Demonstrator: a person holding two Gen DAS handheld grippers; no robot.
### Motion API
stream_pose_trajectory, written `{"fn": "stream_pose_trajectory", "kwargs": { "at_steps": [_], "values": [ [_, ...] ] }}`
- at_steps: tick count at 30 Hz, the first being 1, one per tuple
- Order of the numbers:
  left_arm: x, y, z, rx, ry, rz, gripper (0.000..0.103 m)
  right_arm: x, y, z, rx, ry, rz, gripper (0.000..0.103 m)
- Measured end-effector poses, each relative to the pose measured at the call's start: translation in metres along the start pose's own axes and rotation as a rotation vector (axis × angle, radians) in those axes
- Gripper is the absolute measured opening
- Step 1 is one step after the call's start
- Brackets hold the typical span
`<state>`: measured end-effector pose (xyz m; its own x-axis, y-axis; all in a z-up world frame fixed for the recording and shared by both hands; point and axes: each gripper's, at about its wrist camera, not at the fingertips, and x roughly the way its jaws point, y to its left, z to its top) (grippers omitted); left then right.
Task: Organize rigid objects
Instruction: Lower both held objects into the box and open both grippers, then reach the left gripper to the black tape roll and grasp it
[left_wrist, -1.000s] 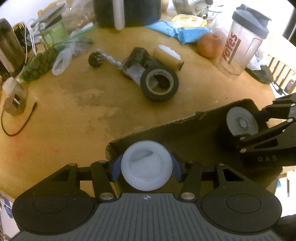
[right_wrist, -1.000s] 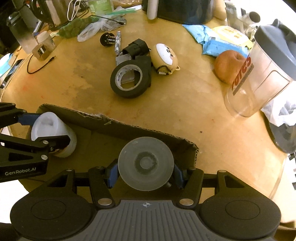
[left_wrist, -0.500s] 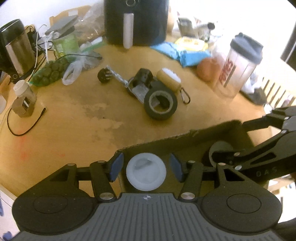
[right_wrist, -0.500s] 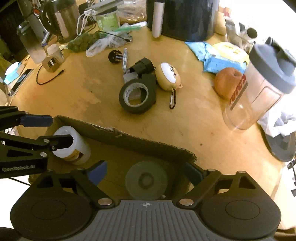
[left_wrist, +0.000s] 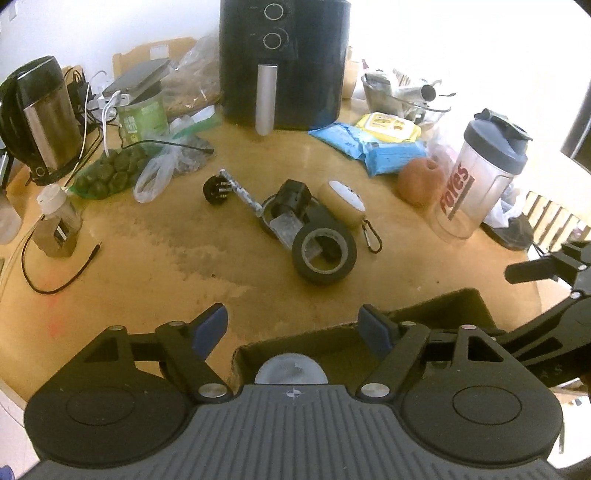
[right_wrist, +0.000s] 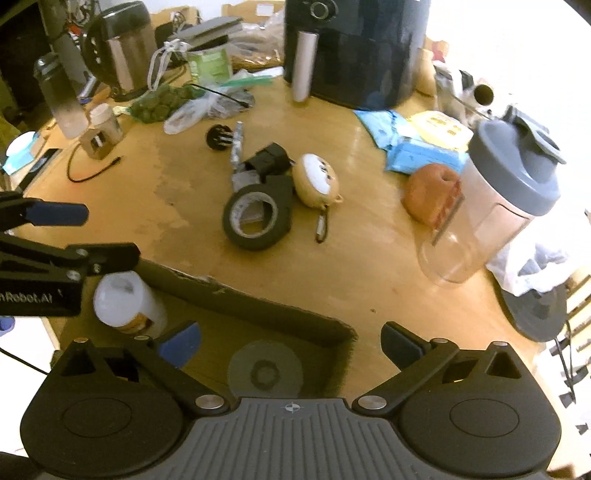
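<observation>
Now both your grippers have just been opening: the left gripper (left_wrist: 293, 328) stands spread with the white-capped bottle (right_wrist: 123, 302) released below its fingers, and the right gripper (right_wrist: 290, 343) gapes above the grey-lidded, perhaps cylindrical, container (right_wrist: 265, 371), both resting inside the cardboard box (right_wrist: 258, 317).

A black air fryer (left_wrist: 284, 62) stands at the top centre of the worktop (left_wrist: 147, 258). A steel kettle (left_wrist: 40, 118) sits at upper left, with a bag of green produce (left_wrist: 107, 173) below it. At right, a clear shaker bottle (left_wrist: 476, 173) stands beside an apple (left_wrist: 421, 181), with blue packets (left_wrist: 373, 147) behind.
</observation>
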<state>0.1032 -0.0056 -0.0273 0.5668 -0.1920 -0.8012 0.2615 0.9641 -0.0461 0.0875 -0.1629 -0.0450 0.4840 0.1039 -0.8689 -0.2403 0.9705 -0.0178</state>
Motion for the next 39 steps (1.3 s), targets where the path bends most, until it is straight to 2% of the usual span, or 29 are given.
{"fn": "stream_pose_trajectory", "kwargs": {
  "at_steps": [16, 17, 19, 39],
  "values": [
    [0.033, -0.015, 0.019, 0.048, 0.02, 0.003, 0.08, -0.003, -0.038, -0.005, 0.073, 0.003, -0.022, 0.103],
    [0.035, -0.016, 0.02, 0.052, 0.019, 0.003, 0.081, -0.003, -0.04, -0.006, 0.078, 0.005, -0.022, 0.103],
    [0.039, -0.018, 0.022, 0.063, 0.014, 0.008, 0.089, -0.004, -0.044, -0.007, 0.086, 0.008, -0.021, 0.103],
    [0.102, -0.047, 0.04, 0.217, 0.067, 0.024, 0.09, -0.007, -0.08, -0.021, 0.17, 0.037, -0.057, 0.103]
  ]
}}
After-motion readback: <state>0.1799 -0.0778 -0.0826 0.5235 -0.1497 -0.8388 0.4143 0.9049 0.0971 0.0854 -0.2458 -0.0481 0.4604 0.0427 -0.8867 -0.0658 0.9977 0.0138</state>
